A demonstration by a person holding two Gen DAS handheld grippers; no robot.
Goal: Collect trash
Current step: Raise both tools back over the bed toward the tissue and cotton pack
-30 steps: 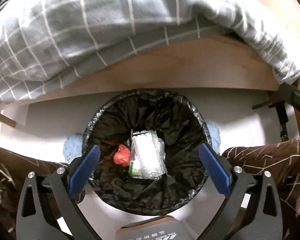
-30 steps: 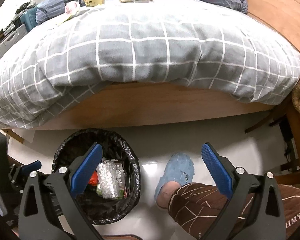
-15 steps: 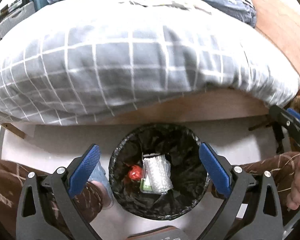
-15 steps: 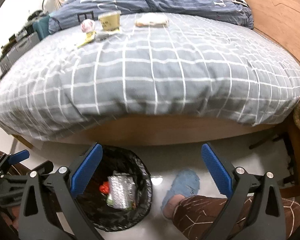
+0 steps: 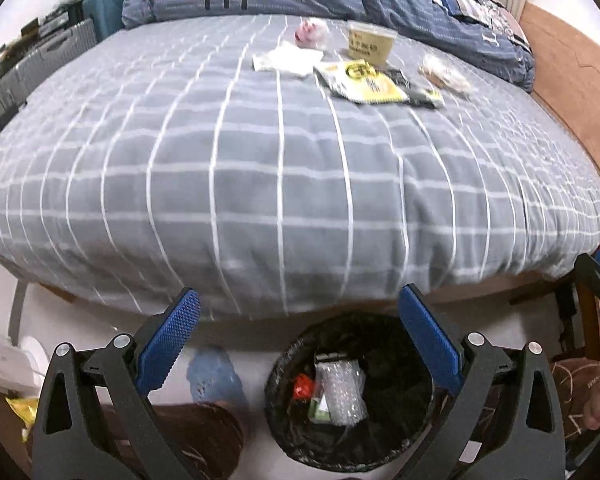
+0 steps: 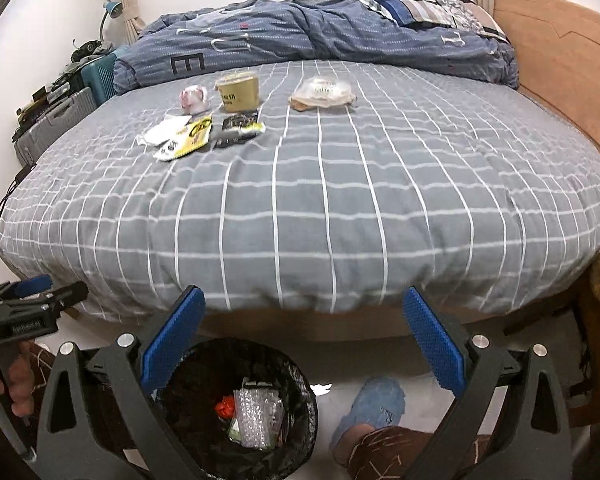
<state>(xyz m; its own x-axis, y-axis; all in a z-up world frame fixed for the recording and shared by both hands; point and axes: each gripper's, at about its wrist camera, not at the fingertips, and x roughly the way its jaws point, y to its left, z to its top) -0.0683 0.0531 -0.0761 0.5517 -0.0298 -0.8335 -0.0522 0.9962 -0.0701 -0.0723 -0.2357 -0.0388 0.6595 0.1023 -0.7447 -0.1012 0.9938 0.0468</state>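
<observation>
A black-lined trash bin (image 5: 388,332) (image 6: 204,356) stands on the floor below the bed, holding a clear bubble-wrap packet (image 5: 340,392) (image 6: 258,416) and a red scrap (image 5: 302,386) (image 6: 225,408). On the grey checked bed lie a paper cup (image 5: 370,42) (image 6: 238,90), a pink-white wad (image 5: 310,32) (image 6: 194,98), a white wrapper (image 5: 286,60) (image 6: 162,130), a yellow packet (image 5: 360,80) (image 6: 194,136), a black packet (image 5: 420,94) (image 6: 238,128) and a clear bag (image 5: 444,74) (image 6: 322,92). My left gripper (image 5: 298,328) and right gripper (image 6: 302,328) are both open and empty, held above the bin.
A person's brown trouser legs and blue slippers (image 5: 212,376) (image 6: 374,404) flank the bin. A blue duvet (image 6: 300,36) is heaped at the bed's far side. Suitcases (image 6: 56,124) stand at the left, a wooden headboard (image 6: 560,52) at the right, a wooden chair (image 6: 596,360) at the lower right.
Both grippers have risen and tilted up from over the bin, so the bed top and its litter have come into view. Both stay open and empty.
</observation>
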